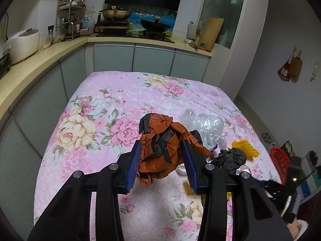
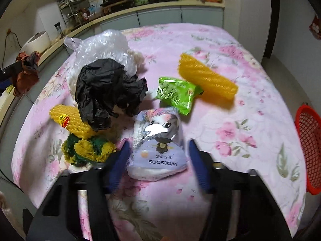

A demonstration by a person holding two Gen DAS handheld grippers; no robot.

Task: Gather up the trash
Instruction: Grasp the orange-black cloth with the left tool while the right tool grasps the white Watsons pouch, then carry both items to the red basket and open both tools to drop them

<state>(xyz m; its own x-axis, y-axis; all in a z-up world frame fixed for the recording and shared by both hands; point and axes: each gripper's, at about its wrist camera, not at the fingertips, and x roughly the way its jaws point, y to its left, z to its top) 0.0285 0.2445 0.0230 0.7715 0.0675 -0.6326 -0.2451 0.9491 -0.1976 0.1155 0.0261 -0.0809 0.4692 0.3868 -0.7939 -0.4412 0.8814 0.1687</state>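
The left gripper (image 1: pixel 161 150) is clamped on the crumpled orange-black paper (image 1: pixel 160 140), light and soft, lifted above the floral cloth (image 1: pixel 84 108). At right, the right gripper (image 2: pixel 157 146) stands apart around the Watsons packet (image 2: pixel 158 140); it looks slippery, so take its middle.

Floral tablecloth (image 1: pixel 84 156); rice cooker (image 1: pixel 22 44), wok (image 1: pixel 156 25) on counter.

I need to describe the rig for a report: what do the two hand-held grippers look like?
Both look alike. The left hand-held gripper has a black plastic frame of forked arms with open cutouts, round silver pivot bolts, and two blue ribbed pads. The right hand-held gripper shows the same black frame and blue pads, blurred. No cables or markings are visible.
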